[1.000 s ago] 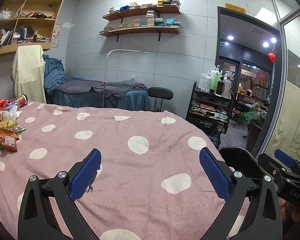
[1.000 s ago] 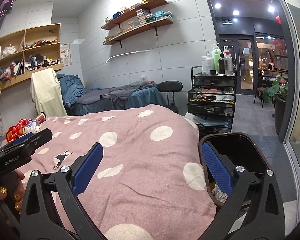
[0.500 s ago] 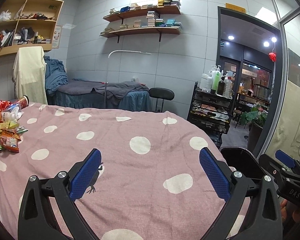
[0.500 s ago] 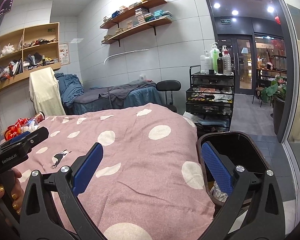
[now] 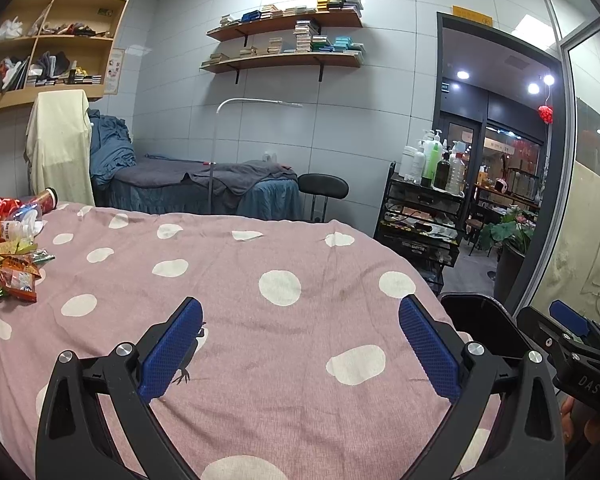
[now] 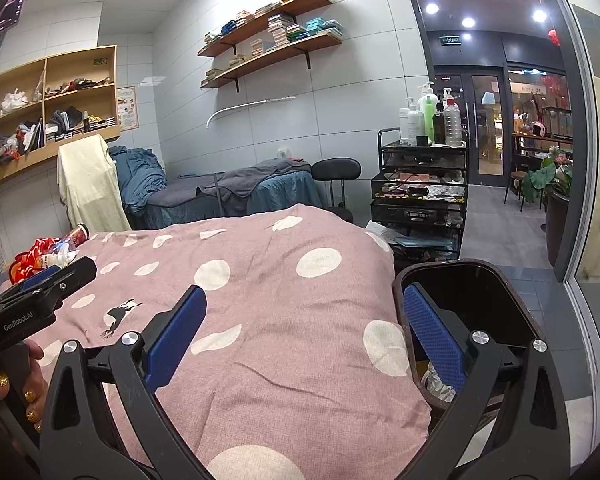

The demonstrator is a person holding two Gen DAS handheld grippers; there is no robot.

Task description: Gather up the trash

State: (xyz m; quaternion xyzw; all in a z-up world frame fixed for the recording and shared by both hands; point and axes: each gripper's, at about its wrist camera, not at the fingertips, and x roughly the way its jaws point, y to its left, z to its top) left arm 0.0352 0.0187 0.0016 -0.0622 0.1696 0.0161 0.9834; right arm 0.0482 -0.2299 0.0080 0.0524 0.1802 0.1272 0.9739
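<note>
Over at the far left edge of the bed (image 5: 300, 320), in the left wrist view, sits the trash pile (image 5: 14, 252), well apart from the left gripper (image 5: 300, 344), whose fingers are spread wide and empty. Right wrist view: right gripper (image 6: 304, 328) spread and empty too, its right finger over the black bin (image 6: 500, 304); trash pile (image 6: 48, 256) far left.

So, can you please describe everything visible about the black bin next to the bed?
The black plastic-looking bin stands upright beside the right edge of the pink bed cover with white dots, lower than its top; whether they touch is unclear. Its rim is an open rounded rectangle with no lid. The inside is dark, and something crumpled and silvery lies inside it. The open right gripper has one blue pad in front of the opening. The left wrist view shows only the bin's far rim.
</note>
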